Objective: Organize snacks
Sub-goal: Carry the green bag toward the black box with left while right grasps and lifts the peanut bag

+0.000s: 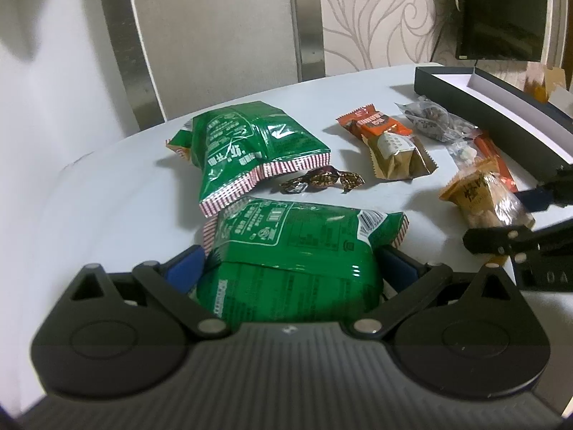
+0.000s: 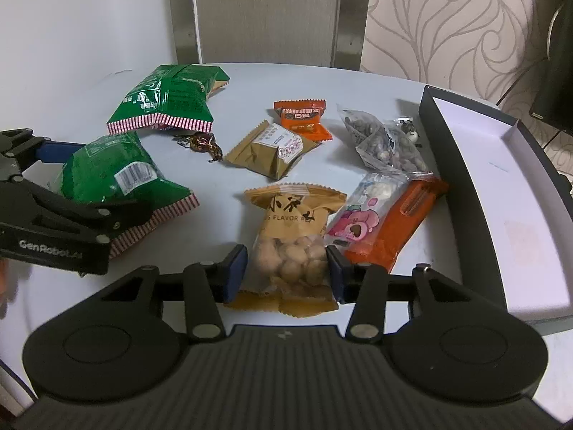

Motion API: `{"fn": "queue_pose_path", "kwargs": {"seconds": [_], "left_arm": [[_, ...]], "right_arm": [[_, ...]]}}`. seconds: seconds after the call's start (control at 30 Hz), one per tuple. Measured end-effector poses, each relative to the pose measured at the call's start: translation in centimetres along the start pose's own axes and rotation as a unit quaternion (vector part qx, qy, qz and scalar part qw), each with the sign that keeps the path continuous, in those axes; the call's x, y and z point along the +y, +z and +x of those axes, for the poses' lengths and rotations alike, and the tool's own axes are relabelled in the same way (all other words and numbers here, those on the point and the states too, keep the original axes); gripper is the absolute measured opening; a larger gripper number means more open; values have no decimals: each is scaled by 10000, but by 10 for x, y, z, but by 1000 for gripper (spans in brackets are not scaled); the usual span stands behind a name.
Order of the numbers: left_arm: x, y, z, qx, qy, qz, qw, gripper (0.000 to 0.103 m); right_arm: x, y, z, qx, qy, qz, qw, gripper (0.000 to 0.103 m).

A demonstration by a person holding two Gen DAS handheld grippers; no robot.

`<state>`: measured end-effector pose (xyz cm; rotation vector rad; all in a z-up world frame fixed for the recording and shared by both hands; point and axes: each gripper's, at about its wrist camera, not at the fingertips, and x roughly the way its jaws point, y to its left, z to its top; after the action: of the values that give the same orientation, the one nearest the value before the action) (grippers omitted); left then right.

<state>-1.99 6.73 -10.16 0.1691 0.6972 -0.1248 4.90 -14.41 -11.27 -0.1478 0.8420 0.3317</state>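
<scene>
My left gripper [image 1: 292, 268] is shut on a green snack bag [image 1: 297, 251], which lies on the white table [image 1: 107, 197] between its blue pads; the right wrist view shows this gripper [image 2: 104, 182] at the left, clamped on the same bag [image 2: 114, 175]. A yellow pack of round snacks [image 2: 290, 233] has the blue pads of my right gripper [image 2: 286, 274] pressing on both its sides. From the left wrist view, that gripper [image 1: 501, 220] holds the pack [image 1: 483, 197] at the right edge.
A second green bag [image 2: 168, 100], a dark wrapped candy [image 2: 202, 143], an orange pack [image 2: 302, 118], a tan pack [image 2: 272, 150], a clear bag of nuts [image 2: 383, 139], a pink pack [image 2: 361, 215] and a long orange pack [image 2: 404, 218] lie on the table. An open dark box [image 2: 451, 165] with a white inside stands at the right.
</scene>
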Motion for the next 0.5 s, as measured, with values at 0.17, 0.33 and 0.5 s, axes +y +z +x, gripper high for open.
{"fn": "queue_pose_path", "kwargs": {"seconds": [0.17, 0.33, 0.5], "left_arm": [[-6, -3, 0, -115, 110, 49, 9999, 100], [-7, 0, -11, -254, 114, 32, 9996, 78], [-2, 3, -17, -215, 31, -160, 9996, 73]], "right_arm": [[4, -2, -3, -43, -44, -149, 9999, 52], [4, -5, -9, -49, -42, -104, 9999, 48], [7, -8, -16, -56, -35, -87, 9999, 46]]}}
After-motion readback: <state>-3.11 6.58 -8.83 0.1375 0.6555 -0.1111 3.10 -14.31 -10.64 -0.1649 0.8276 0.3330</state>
